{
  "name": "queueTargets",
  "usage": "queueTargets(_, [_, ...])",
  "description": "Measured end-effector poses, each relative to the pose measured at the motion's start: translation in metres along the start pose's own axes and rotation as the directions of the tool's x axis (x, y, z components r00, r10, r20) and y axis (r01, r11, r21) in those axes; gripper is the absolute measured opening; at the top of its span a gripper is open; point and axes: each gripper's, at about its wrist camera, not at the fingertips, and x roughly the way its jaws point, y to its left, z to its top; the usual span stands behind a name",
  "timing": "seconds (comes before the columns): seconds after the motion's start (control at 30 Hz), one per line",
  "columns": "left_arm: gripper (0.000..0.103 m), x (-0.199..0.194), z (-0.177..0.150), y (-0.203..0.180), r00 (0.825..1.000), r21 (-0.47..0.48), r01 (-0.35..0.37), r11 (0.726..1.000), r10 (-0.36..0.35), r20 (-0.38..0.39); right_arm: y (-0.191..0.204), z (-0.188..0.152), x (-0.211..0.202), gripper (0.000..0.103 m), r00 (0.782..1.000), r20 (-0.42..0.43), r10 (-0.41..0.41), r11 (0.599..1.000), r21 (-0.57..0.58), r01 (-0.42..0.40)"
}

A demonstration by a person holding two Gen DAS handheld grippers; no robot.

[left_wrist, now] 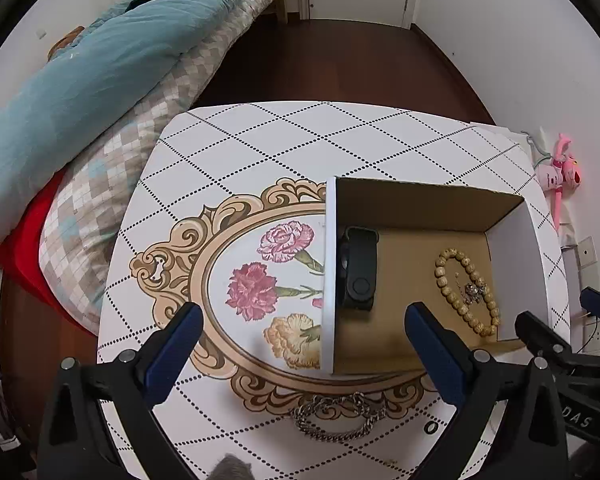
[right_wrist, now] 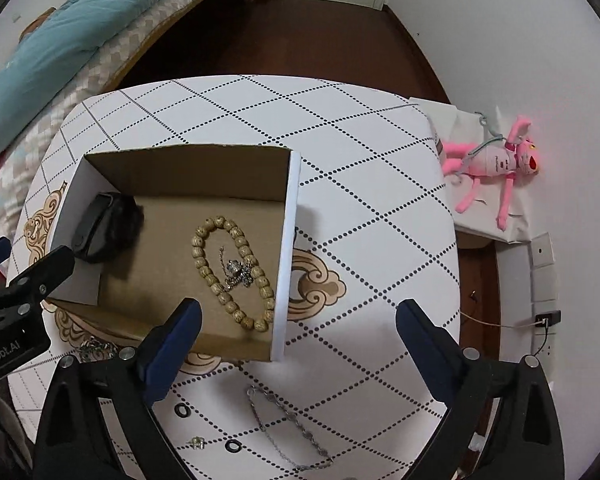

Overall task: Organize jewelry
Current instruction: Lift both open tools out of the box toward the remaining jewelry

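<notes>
An open cardboard box (left_wrist: pixel 424 200) (right_wrist: pixel 188 168) stands on the patterned table. Inside lie a wooden bead bracelet (left_wrist: pixel 464 292) (right_wrist: pixel 230 276), a small silver pendant (left_wrist: pixel 473 292) (right_wrist: pixel 236 270) and a black wristband (left_wrist: pixel 360 268) (right_wrist: pixel 100 228). A thick silver chain (left_wrist: pixel 336 416) lies on the table before the box. A thin silver chain (right_wrist: pixel 288 428), black rings (right_wrist: pixel 182 411) (right_wrist: pixel 233 447) and a small stud (right_wrist: pixel 197 443) lie near my right gripper. My left gripper (left_wrist: pixel 304 332) is open and empty above the chain. My right gripper (right_wrist: pixel 298 328) is open and empty at the box's right wall.
The white table (left_wrist: pixel 300 140) (right_wrist: pixel 360 160) has a floral print. A bed with a blue quilt (left_wrist: pixel 80 80) is to the left. A pink plush toy (right_wrist: pixel 500 160) lies on a bag by the wall at right. A black ring (left_wrist: pixel 431 427) lies by the chain.
</notes>
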Motion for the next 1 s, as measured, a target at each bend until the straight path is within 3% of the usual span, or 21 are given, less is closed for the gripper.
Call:
queueTargets(0.57, [0.103,-0.088,-0.022,0.006,0.988,-0.025,0.014,1.000,-0.010,0.153,-0.013,-0.025,-0.091,0.099,0.980,0.195,-0.029,0.997,0.074,0.015])
queueTargets(0.83, [0.103,-0.130,-0.033,0.013,0.977,-0.036,0.044,0.998,-0.036,0.208,-0.021,-0.045,-0.143,0.099,0.959,0.284,-0.002,0.994,0.102,-0.028])
queueTargets(1.0, [0.103,-0.136,-0.042,0.019,0.980,-0.060,0.055,0.997,-0.042,0.196,-0.024,-0.057,-0.164,0.099,0.951,0.307,0.036,0.989,0.123,-0.077])
